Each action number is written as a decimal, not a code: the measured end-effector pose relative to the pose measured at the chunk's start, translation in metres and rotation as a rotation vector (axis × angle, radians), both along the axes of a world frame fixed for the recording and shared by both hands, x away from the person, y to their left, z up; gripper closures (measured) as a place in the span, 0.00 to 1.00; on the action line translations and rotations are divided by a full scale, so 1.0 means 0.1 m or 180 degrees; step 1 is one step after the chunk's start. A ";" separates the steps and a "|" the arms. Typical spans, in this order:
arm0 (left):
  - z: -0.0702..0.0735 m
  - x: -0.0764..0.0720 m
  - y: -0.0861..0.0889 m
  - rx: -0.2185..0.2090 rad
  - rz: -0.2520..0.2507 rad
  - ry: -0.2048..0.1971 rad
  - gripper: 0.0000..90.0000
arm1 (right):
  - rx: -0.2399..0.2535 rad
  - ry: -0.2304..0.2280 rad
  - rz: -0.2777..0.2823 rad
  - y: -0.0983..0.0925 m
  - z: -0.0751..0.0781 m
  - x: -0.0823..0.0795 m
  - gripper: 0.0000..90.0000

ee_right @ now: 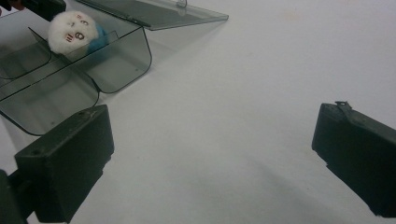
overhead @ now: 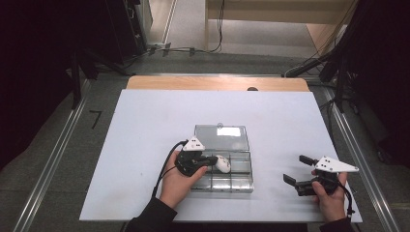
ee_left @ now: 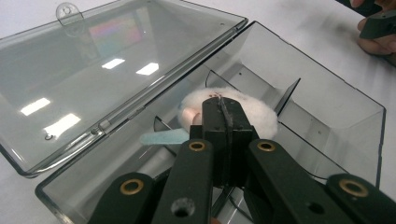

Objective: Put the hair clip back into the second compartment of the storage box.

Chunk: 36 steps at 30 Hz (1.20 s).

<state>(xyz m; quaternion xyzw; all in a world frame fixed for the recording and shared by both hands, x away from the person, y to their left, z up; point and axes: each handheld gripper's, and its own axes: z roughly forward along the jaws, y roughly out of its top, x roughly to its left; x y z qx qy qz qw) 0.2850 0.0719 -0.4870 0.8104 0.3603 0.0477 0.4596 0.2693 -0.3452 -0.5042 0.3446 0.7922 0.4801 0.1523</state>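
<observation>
A clear plastic box [overhead: 227, 188] with dividers lies on the white board, its lid [overhead: 221, 137] folded open behind it. In a middle compartment sits a white fluffy toy [overhead: 223, 164] with a drawn face [ee_right: 72, 31] and a pale blue part [ee_left: 163, 136]. My left gripper [overhead: 212, 159] reaches into the box from the left. Its jaws are pressed together at the toy's near edge [ee_left: 261, 116], pinching its fluff. My right gripper [overhead: 294, 168] rests to the right of the box, jaws wide apart over bare board [ee_right: 212, 154] with nothing between them.
The white board [overhead: 145, 145] lies on a wooden table [overhead: 217, 83], with bare board all round the box. Metal rails run along both sides of the table, and cables lie on the floor beyond its far edge.
</observation>
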 end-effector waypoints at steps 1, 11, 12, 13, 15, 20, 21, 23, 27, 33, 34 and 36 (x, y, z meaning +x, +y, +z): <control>0.00 0.00 0.01 0.0003 -0.0008 0.0001 0.99 | -0.0001 0.0000 0.0000 0.00 0.00 0.00 0.00; 0.04 -0.02 0.15 -0.0183 -0.0027 -0.0061 0.86 | 0.0011 -0.0004 -0.0003 0.00 0.00 0.00 0.00; 0.05 -0.03 0.18 -0.0214 -0.0011 -0.0086 0.84 | 0.0002 0.0002 -0.0005 0.00 0.00 0.00 0.00; 0.07 -0.03 0.20 -0.0232 0.0007 -0.0125 0.81 | 0.0004 -0.0001 -0.0001 0.00 0.00 0.00 0.00; 0.09 -0.03 0.25 -0.0303 0.0053 -0.0169 0.77 | 0.0003 -0.0001 -0.0001 0.00 0.00 0.00 0.00; 0.13 -0.03 0.30 -0.0366 0.0030 -0.0219 0.63 | 0.0002 0.0005 -0.0008 0.01 0.00 0.00 0.00; 0.14 -0.03 0.31 -0.0367 0.0045 -0.0233 0.59 | 0.0001 -0.0001 -0.0006 0.01 0.00 0.00 0.00; 0.15 -0.03 0.32 -0.0366 0.0078 -0.0258 0.51 | -0.0002 -0.0005 -0.0008 0.01 0.00 0.00 0.00; 0.17 -0.02 0.36 -0.0440 0.0110 -0.0255 0.35 | -0.0006 -0.0009 -0.0008 0.01 0.00 0.00 0.00; 0.21 0.02 0.45 -0.0559 0.0146 -0.0258 0.16 | 0.0003 -0.0001 -0.0016 0.00 0.00 0.00 0.00; 0.21 0.03 0.46 -0.0578 0.0154 -0.0261 0.13 | 0.0001 -0.0006 -0.0015 0.00 0.00 0.00 0.00; 0.23 0.04 0.49 -0.0595 0.0181 -0.0265 0.08 | 0.0001 -0.0002 -0.0006 0.01 0.00 0.00 0.00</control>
